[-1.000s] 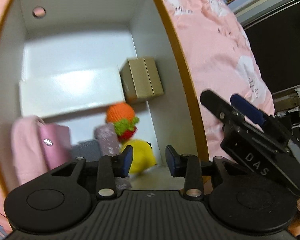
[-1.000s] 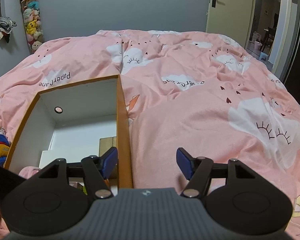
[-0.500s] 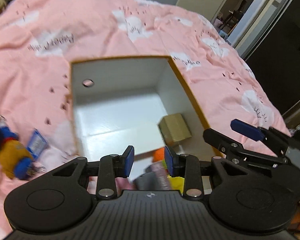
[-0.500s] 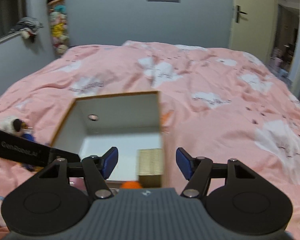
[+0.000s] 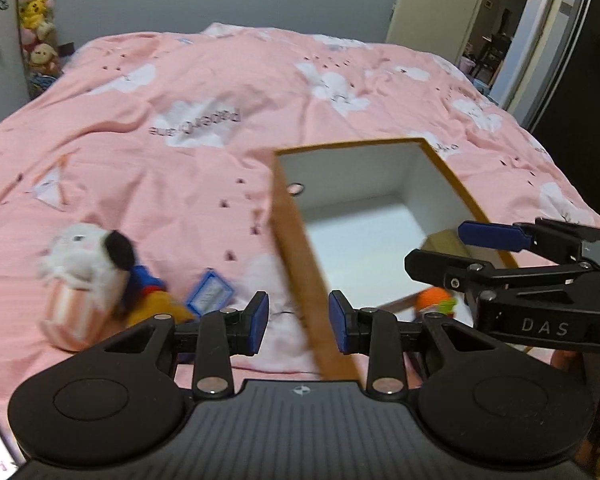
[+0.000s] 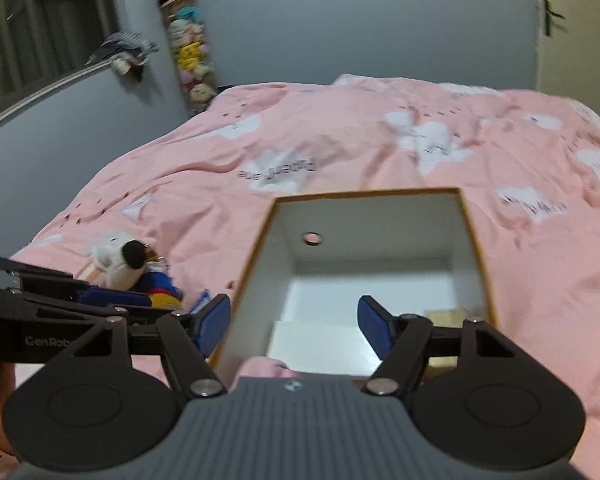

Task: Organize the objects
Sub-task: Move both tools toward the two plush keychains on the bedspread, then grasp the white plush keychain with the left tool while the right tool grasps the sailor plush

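Box (image 5: 296, 248) wall between spread, empty left claw (image 5: 298, 322) pads; plush (image 5: 88, 268) well left.

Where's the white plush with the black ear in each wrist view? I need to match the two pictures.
Left wrist: white plush at lower left, on the bedspread, left of the box.
Right wrist: white plush at left of centre, just above the left gripper.
Shared landmark: the open box, with the plush outside its left wall.
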